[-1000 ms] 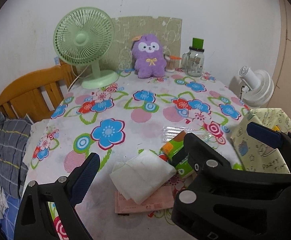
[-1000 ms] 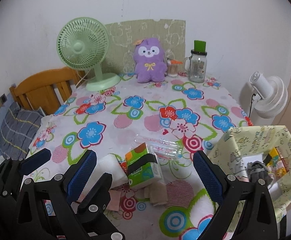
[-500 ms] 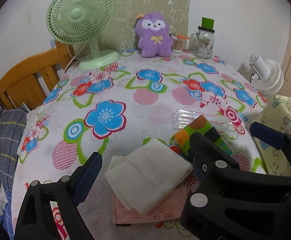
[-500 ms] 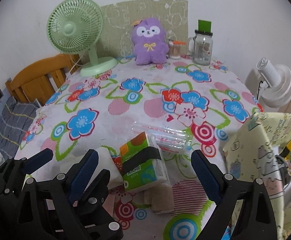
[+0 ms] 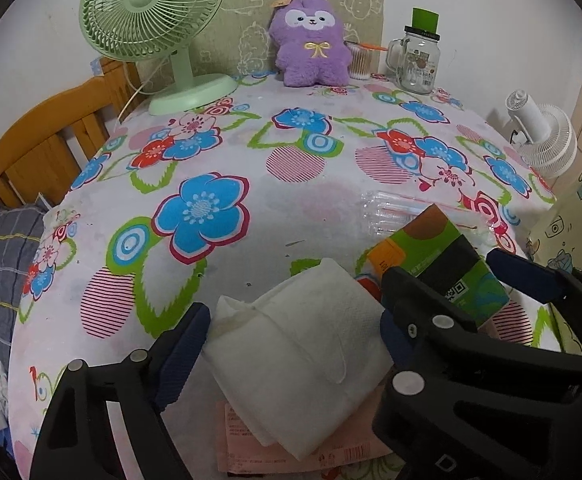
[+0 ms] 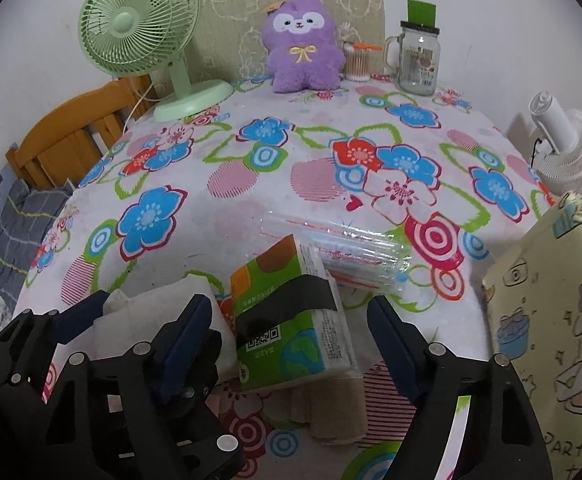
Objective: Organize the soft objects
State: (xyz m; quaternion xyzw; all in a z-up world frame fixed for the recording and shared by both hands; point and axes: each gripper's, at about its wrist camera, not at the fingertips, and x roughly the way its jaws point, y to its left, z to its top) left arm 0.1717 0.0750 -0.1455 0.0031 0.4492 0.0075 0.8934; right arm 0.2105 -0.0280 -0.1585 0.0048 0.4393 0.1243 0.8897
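Observation:
A white folded soft pad [image 5: 303,360] lies on a pink packet [image 5: 291,450] at the near edge of the flowered table. My left gripper [image 5: 291,340] straddles it, jaws closing, pads close to its sides but not pressing. Beside it on the right lies a green tissue pack [image 6: 291,320] on a beige cloth [image 6: 335,408]. My right gripper [image 6: 291,338] straddles that pack, jaws closing, with a gap on both sides. A purple plush toy [image 6: 299,44] sits at the far edge.
A clear plastic packet [image 6: 351,252] lies just beyond the green pack. A pale yellow printed bag [image 6: 551,320] stands at the right. A green fan [image 5: 151,12], a glass jar [image 5: 415,60] and a wooden chair [image 5: 43,140] are further off.
Both grippers have come down and forward towards the table. The white pad and the green pack now lie between their fingers, and both pairs of jaws have narrowed.

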